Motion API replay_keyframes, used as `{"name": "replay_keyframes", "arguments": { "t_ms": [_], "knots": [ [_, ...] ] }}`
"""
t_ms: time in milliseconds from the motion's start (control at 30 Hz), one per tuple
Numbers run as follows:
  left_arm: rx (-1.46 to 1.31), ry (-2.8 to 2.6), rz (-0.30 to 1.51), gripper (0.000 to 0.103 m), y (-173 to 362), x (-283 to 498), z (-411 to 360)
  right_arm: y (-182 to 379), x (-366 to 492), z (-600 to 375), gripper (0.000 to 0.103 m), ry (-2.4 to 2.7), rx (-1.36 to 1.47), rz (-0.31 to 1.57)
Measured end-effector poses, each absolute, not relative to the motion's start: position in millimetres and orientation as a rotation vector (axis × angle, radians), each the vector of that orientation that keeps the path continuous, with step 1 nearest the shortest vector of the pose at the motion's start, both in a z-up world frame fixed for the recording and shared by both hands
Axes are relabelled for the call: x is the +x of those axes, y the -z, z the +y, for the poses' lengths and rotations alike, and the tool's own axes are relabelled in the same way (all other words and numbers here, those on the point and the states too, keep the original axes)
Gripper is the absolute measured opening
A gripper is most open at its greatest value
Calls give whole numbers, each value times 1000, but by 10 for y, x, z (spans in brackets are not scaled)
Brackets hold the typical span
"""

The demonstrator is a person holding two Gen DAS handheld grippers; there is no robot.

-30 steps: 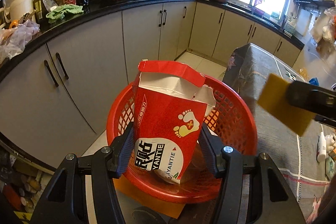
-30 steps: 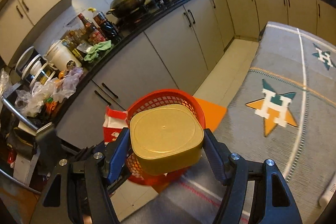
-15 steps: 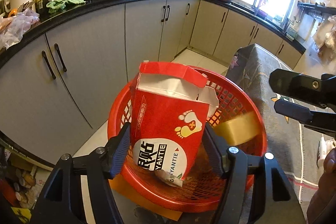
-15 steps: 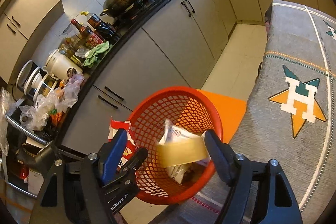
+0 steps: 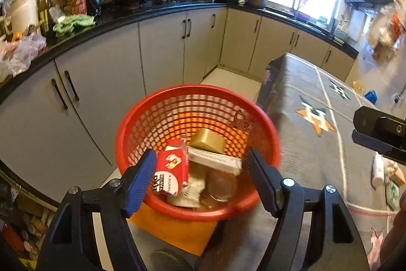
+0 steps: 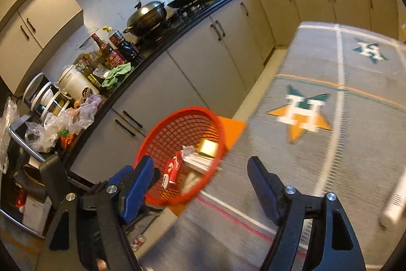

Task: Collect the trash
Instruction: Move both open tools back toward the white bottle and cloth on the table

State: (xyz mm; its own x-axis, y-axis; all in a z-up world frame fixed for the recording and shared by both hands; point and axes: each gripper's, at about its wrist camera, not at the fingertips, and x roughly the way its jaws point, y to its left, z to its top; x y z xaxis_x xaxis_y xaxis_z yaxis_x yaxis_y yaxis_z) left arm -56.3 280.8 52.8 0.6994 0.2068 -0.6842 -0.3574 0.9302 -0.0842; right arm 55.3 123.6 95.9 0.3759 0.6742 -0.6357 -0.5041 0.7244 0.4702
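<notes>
Now the red mesh basket [image 5: 264, 141] is sitting on an orange mat [image 5: 175, 233] in the gap between the grey cabinet fronts [image 5: 162, 62] and the edge of the table under its grey patterned cloth [image 5: 312, 144], its rim close against the cloth's hanging edge. Beyond it a strip of pale floor [image 5: 228, 78] is running clear toward the far cabinets. The black countertop [image 6: 152, 55] is crowded with bottles, a wok and plastic bags, well apart from the basket.

The left gripper [image 5: 201, 178] is hovering over the basket's near rim, its jaws spreading wider with nothing between the pads. The red carton [image 5: 172, 169] is lying inside the basket against the near-left wall, beside the gold lidded box [image 5: 208, 141] and a white flat packet [image 5: 215, 159]. The right gripper [image 6: 200, 186] is standing over the cloth edge beside the basket, jaws spread and empty.

A second ago the left pads were gripping the carton upright above the basket, and the right gripper was holding the gold box; half a second ago that box was falling through the basket mouth. Both pieces are now resting inside, and both grippers are pulling back from the rim.
</notes>
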Motion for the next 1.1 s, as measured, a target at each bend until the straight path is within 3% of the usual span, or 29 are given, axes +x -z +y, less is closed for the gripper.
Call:
{"name": "replay_keyframes", "arguments": {
  "t_ms": [567,1100],
  "knots": [
    [23,-144,765,74,-523,-547,1357,-1020,69,-293,80,-553,188,776],
    [149,-75,781,74,-545,-509,676,-912,44,-1303,80,-414,299,753]
  ]
}}
